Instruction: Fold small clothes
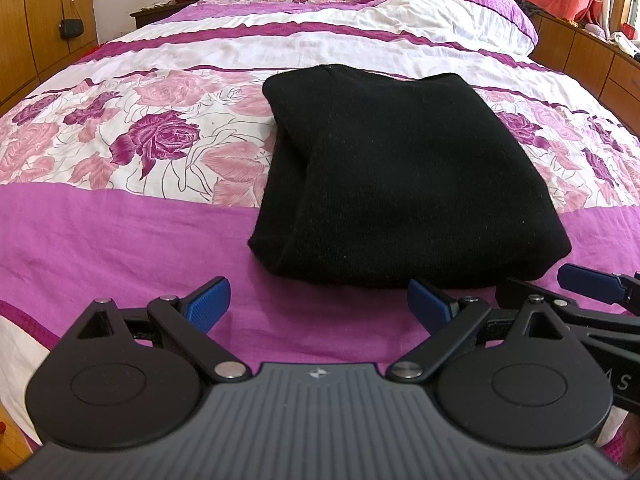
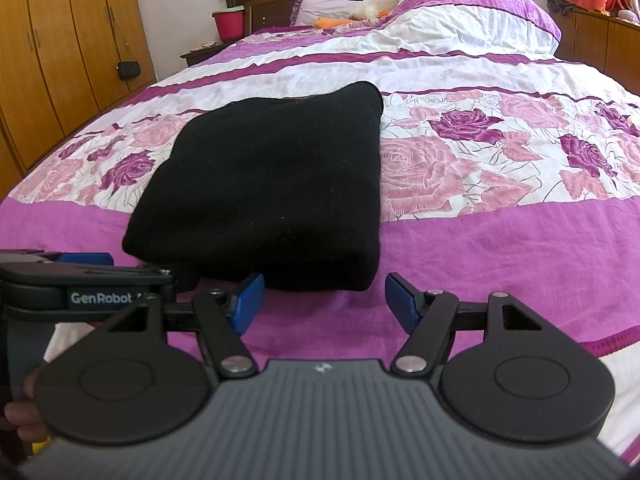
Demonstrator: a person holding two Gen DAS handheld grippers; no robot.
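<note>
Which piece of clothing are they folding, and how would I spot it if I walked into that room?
Look at the big bed with the pink and purple rose-print cover. Near its foot, on the band of roses and the plain purple strip, lies a black knitted garment, folded into a thick rectangle. It is the only dark thing on the bedding, just ahead of the two sets of blue-tipped fingers.
</note>
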